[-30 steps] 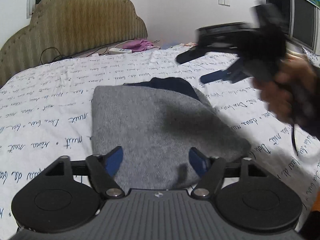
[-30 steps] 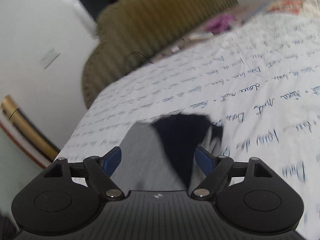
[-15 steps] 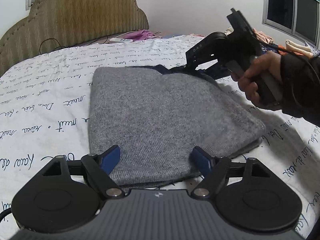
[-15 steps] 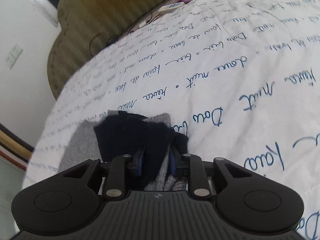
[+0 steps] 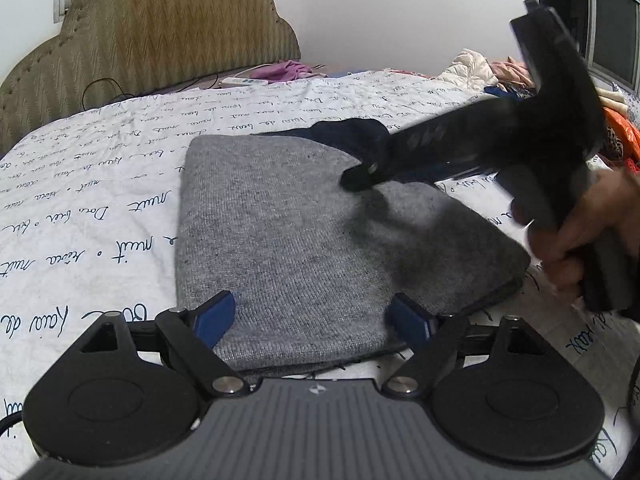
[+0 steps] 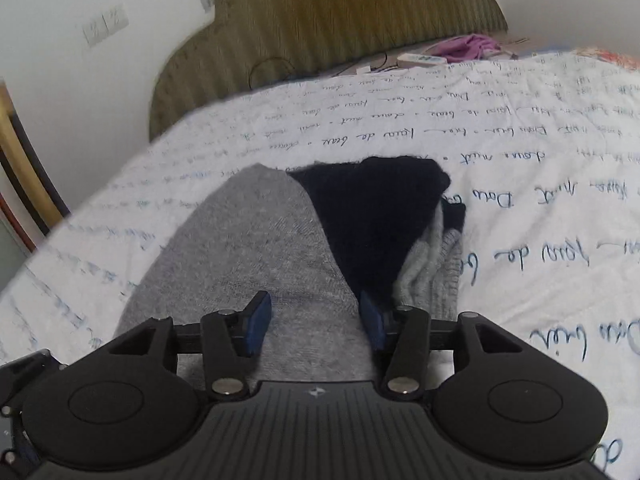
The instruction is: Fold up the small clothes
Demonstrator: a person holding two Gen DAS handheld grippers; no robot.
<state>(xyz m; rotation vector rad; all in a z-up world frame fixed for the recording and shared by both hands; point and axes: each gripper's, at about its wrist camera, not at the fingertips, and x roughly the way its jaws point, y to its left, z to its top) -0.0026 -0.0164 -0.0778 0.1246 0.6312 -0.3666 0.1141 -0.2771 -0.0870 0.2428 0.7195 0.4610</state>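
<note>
A folded grey knit garment (image 5: 304, 224) lies flat on the white bedsheet (image 5: 88, 184) with blue script. A dark navy part (image 5: 352, 130) sticks out at its far edge. My left gripper (image 5: 312, 320) hovers over the garment's near edge, its jaws opening wide and pressing on nothing. In the right wrist view the grey garment (image 6: 256, 240) and its navy part (image 6: 376, 216) lie ahead. My right gripper (image 6: 316, 320) is over the grey cloth, jaws opening, nothing pinched. From the left wrist view the right gripper (image 5: 362, 176) is blurred, held by a hand (image 5: 592, 224).
A padded olive headboard (image 5: 160, 40) stands at the far end of the bed. A purple cloth (image 5: 286, 70) and a white power strip (image 5: 244, 80) lie near it. A pile of clothes (image 5: 480, 68) sits at the far right by the window.
The right gripper had closed on the navy and grey cloth at the far edge; now it has let go and sits back over the grey garment. The left gripper's jaws have spread slightly.
</note>
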